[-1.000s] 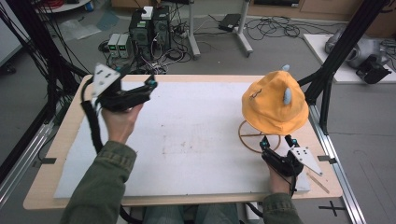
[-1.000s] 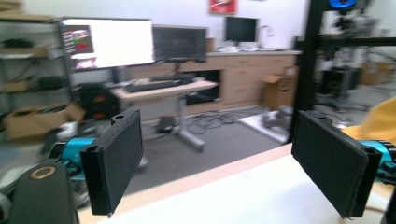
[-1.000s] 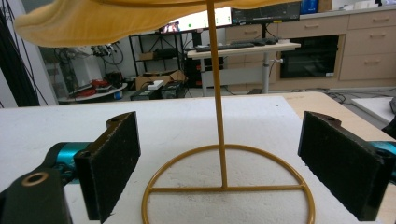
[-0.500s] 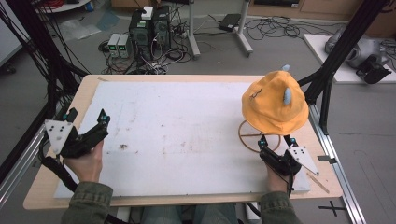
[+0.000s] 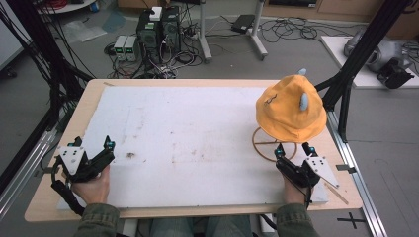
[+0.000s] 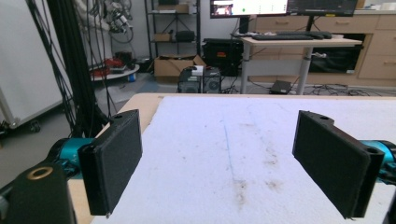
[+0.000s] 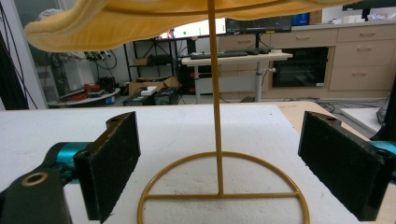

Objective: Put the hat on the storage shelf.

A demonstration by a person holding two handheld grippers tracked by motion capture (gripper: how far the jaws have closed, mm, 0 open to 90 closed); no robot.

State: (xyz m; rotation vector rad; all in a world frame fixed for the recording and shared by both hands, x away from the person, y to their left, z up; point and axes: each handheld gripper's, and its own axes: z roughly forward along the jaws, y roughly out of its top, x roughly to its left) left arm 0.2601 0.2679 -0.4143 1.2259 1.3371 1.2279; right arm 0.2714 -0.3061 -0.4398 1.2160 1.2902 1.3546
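Item: hat (image 5: 290, 111), orange-yellow fabric, with a small pale blue horn on its side and another at the crown. Location: perched on a stand (image 5: 273, 143) near the right edge of the table (image 5: 148, 84), toward the near right corner. In the right gripper view the brim (image 7: 140, 21) droops over the thin upright rod (image 7: 215, 93), which rises from a ring base (image 7: 219, 196) with one crossbar.

Handling, by judgement: soft, light, floppy cloth; not fragile, not slippery. It should crush and fold under a pinch instead of holding its shape. Best hold is probably the brim edge, pinched between both pads, or the crown from above. The stand looks like thin wire, light and easily tipped; lifting the hat straight up off the rod should avoid dragging it over.

Right tool (image 5: 292, 150): jaws wide apart, holding nothing, resting at the near right edge of the table just in front of the ring base, aimed at the rod.

Left tool (image 5: 91, 148): jaws wide apart, holding nothing, at the near left corner of the table, well apart from the hat.

Surroundings: white pad (image 5: 197, 133) covering most of the table, with faint brown stains. Between the tools the pad carries nothing. A black frame post (image 5: 346, 74) stands just beyond the right edge near the hat; it could crowd a lift on that side. Computers and cables lie on the floor beyond the far edge.
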